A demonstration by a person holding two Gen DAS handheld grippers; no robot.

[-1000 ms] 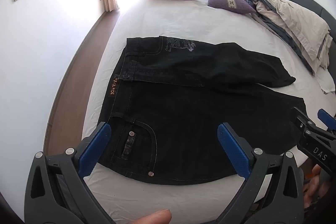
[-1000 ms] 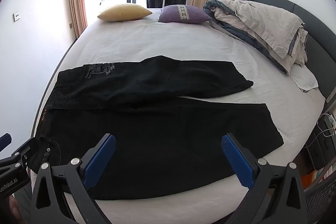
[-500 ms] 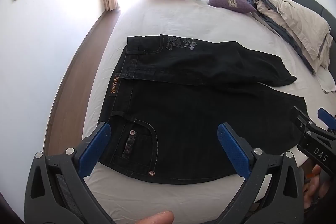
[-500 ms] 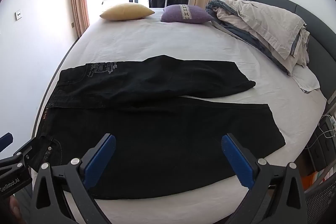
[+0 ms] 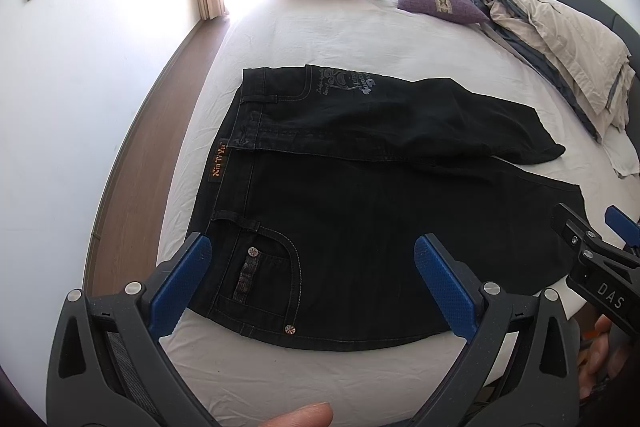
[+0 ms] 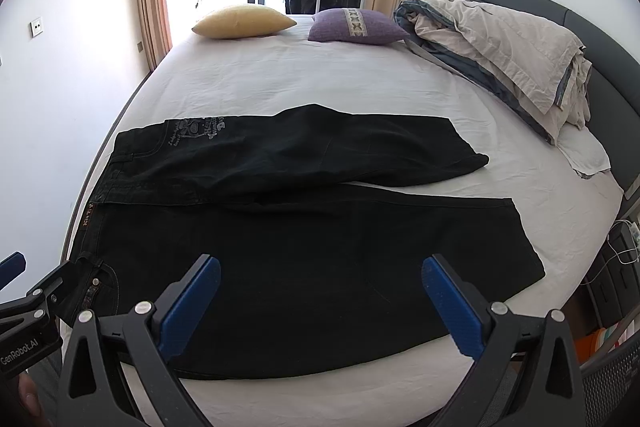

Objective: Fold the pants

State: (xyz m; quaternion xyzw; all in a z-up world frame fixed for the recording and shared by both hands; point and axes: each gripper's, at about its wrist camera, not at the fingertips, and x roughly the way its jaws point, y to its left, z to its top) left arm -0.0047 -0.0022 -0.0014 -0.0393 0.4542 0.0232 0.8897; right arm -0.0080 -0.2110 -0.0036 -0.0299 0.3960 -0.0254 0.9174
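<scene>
Black jeans lie flat on the white bed, waistband to the left, legs to the right; the far leg lies partly over the near one. They also show in the right wrist view. My left gripper is open and empty, above the waist and pocket end near the bed's front edge. My right gripper is open and empty, above the near leg. The right gripper shows at the right edge of the left wrist view; the left gripper shows at the left edge of the right wrist view.
A yellow pillow and a purple pillow lie at the far end. A bundled duvet lies along the right by the grey headboard. Wooden floor and a white wall lie left of the bed.
Both views have shifted very slightly; the jeans lie as before and both grippers stay open.
</scene>
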